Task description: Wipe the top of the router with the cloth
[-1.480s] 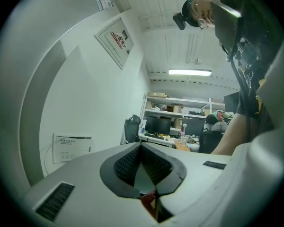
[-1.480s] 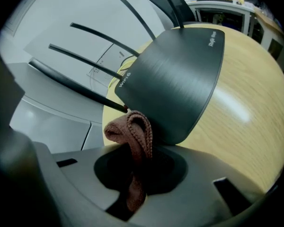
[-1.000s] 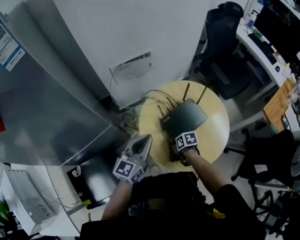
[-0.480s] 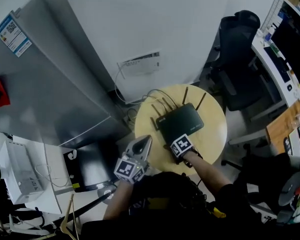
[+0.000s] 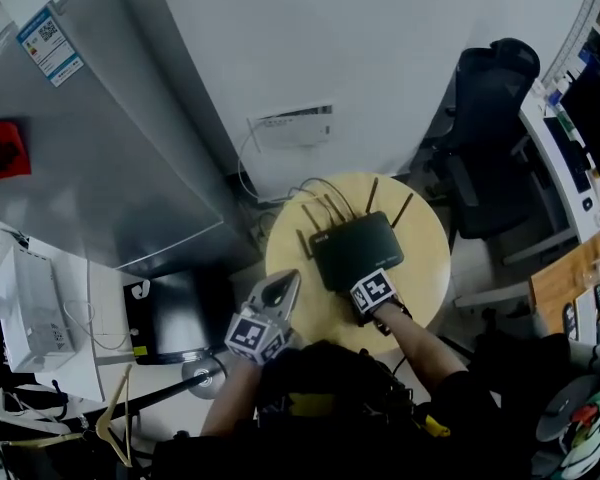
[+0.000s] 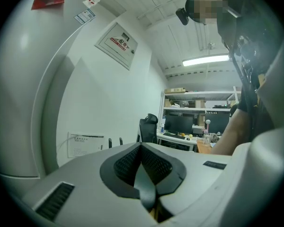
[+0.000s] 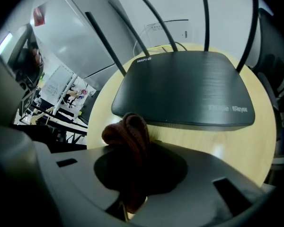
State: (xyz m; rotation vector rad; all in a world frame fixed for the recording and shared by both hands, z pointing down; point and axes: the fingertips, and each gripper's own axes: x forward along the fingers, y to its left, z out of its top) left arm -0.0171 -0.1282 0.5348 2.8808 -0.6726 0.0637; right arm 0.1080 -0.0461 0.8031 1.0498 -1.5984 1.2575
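A black router (image 5: 355, 250) with several upright antennas lies on a small round wooden table (image 5: 420, 268). In the right gripper view the router (image 7: 184, 89) fills the middle, its flat top bare. My right gripper (image 5: 372, 290) sits at the router's near edge. It is shut on a bunched dark red-brown cloth (image 7: 128, 134) that stands just short of the router's front edge, above the tabletop (image 7: 217, 143). My left gripper (image 5: 265, 318) hangs off the table's left side. Its jaws (image 6: 141, 146) are shut with nothing between them and point toward the wall.
A tall grey cabinet (image 5: 100, 148) stands to the left. A white wall panel (image 5: 295, 128) and loose cables (image 5: 310, 193) lie behind the table. A black office chair (image 5: 490, 98) and a desk with monitors are to the right. A dark box (image 5: 175, 313) sits on the floor at left.
The head view has swung, so the whole scene shifted in frame. Both grippers hold almost the same places relative to the router, the right one still at its near edge.
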